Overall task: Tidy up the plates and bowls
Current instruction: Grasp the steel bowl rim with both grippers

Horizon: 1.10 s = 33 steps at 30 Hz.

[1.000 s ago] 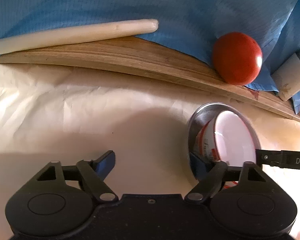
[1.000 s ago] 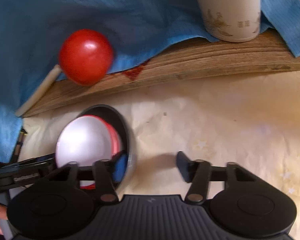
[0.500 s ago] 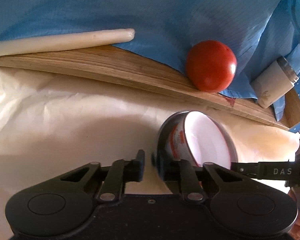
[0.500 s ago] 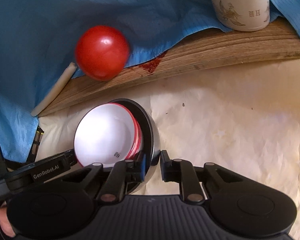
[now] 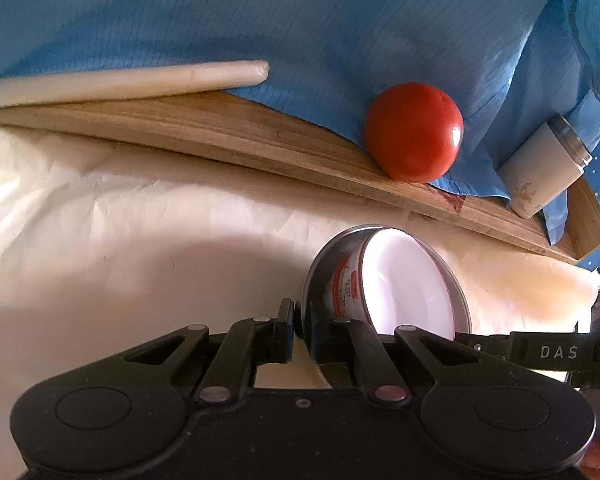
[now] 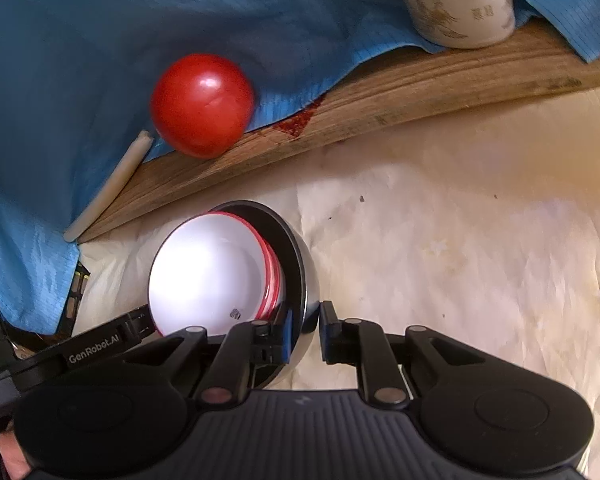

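A steel bowl (image 5: 315,276) sits on cream paper with a white bowl with red markings (image 5: 404,280) nested inside it. In the left wrist view my left gripper (image 5: 303,332) is shut on the steel bowl's near-left rim, one pad outside and one inside. The right wrist view shows the same steel bowl (image 6: 298,252) and white bowl (image 6: 208,272) from the other side. There my right gripper (image 6: 305,332) is shut on the steel rim's right edge. Each view shows a black finger of the other gripper reaching in at the bowl's far side.
A red tomato (image 5: 414,132) rests on a blue cloth (image 5: 300,20) at the edge of a wooden board (image 5: 220,136). A cream rod (image 5: 120,82) lies at the back left. A cream tumbler (image 6: 456,0) stands on the board. Cream paper (image 6: 460,260) stretches to the right.
Both grippers went from wide open to shut, each clamping the steel bowl's rim from its own side. The bowls sit nearer the middle of each view.
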{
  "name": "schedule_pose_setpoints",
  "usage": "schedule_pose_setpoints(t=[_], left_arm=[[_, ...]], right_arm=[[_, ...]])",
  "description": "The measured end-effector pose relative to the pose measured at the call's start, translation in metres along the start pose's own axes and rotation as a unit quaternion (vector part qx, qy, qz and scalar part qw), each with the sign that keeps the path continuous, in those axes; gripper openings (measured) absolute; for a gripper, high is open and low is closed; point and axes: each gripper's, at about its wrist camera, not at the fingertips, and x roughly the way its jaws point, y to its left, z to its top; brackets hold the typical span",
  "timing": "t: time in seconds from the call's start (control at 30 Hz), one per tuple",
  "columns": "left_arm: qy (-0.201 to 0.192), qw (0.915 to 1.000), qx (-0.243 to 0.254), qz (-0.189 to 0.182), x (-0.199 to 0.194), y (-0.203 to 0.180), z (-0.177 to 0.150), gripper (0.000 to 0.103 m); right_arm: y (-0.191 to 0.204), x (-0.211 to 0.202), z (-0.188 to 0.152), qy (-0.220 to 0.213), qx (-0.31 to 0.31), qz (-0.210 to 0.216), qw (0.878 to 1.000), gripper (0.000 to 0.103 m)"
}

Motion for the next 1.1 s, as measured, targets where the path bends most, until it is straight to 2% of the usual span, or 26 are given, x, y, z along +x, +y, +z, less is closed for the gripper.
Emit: schedule_pose_setpoints(t=[0.37, 0.67, 1.1], left_arm=[[-0.003, 0.9998, -0.002, -0.019, -0.015, -0.013, -0.006, 0.006], [-0.014, 0.9997, 0.006, -0.018, -0.04, -0.023, -0.015, 0.006], [-0.03, 0.9994, 0.005, -0.019, -0.084, -0.018, -0.056, 0.007]], right_arm=[[-0.006, -0.026, -0.007, -0.017, -0.002, 0.002, 1.0, 0.015], [0.002, -0.042, -0.021, -0.022, -0.014, 0.006, 1.0, 0.015], [0.017, -0.063, -0.067, -0.014, -0.042, 0.01, 0.999, 0.015]])
